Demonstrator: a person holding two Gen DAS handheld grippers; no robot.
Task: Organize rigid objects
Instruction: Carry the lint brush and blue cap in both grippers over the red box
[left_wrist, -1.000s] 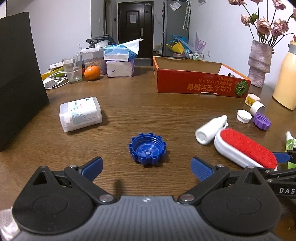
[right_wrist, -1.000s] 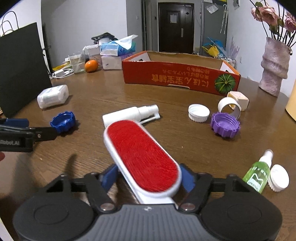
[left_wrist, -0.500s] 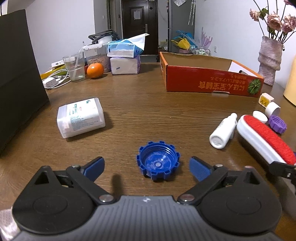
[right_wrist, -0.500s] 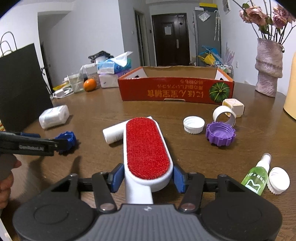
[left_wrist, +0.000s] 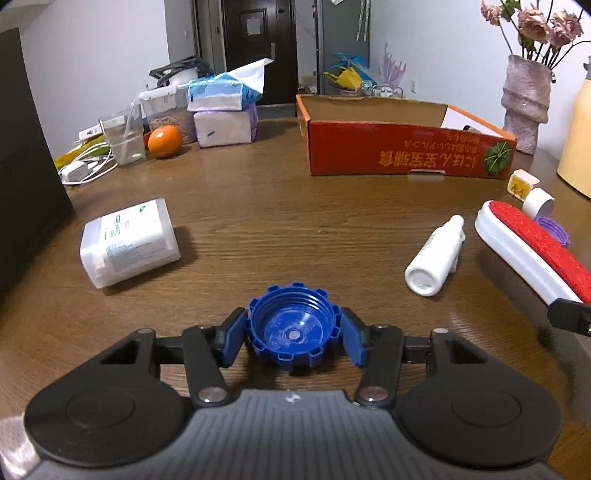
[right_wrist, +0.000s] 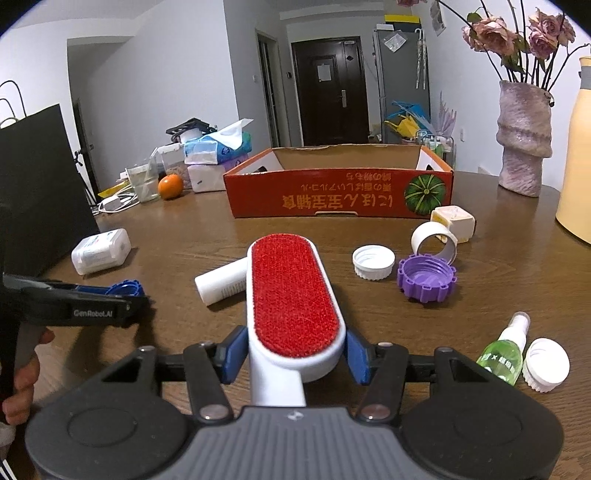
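My left gripper is shut on a blue ridged cap that rests open side up on the wooden table. My right gripper is shut on a white lint brush with a red pad and holds it above the table; the brush also shows in the left wrist view. An open red cardboard box stands ahead; it also shows in the left wrist view. A white spray bottle lies between the two grippers.
A white flat container lies at left beside a black bag. A purple cap, white caps, a white ring, a green spray bottle lie at right. A vase, glass, orange and tissue packs stand behind.
My left gripper moved forward around the blue cap and closed on it. My right gripper lifted the lint brush and straightened it to point ahead.
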